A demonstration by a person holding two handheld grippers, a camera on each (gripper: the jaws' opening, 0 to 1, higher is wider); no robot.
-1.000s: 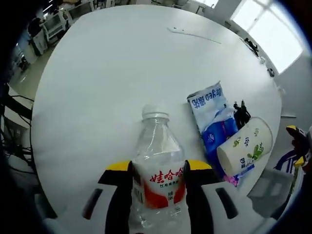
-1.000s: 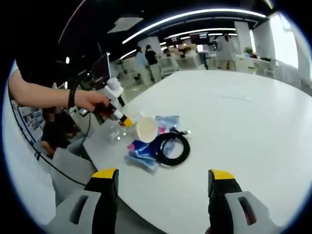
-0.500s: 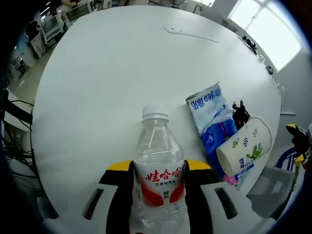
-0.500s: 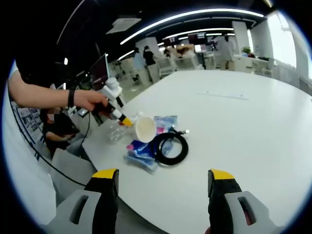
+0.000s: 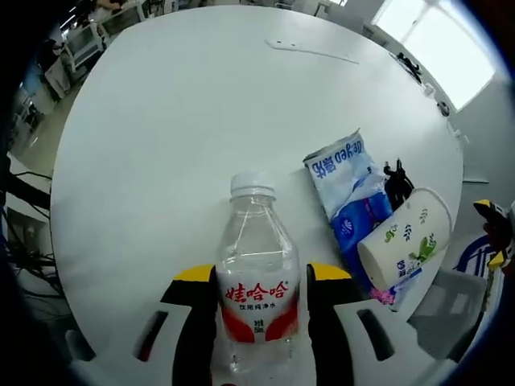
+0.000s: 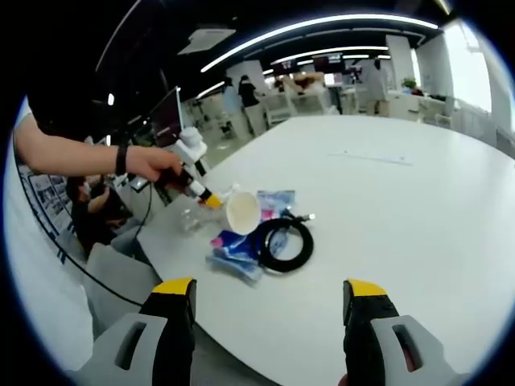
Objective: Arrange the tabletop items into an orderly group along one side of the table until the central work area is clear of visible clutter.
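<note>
Clear plastic: one water bottle (image 5: pixel 256 297) clamped in my left gripper (image 5: pixel 259 301) at the white table's (image 5: pixel 177 121) edge, beside one tissue pack (image 5: pixel 348 193), one paper roll (image 5: pixel 405 237), one black cable coil (image 6: pixel 283 244). Right gripper (image 6: pixel 269 322) gapes wide.

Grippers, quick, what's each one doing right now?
Left gripper: shut on the water bottle.
Right gripper: open, holding nothing.

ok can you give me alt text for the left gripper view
The left claw grips a clear water bottle with a red and white label, over a round white table. To its right lie a blue and white packet, a white roll with a leaf pattern and part of a black cable.
</note>
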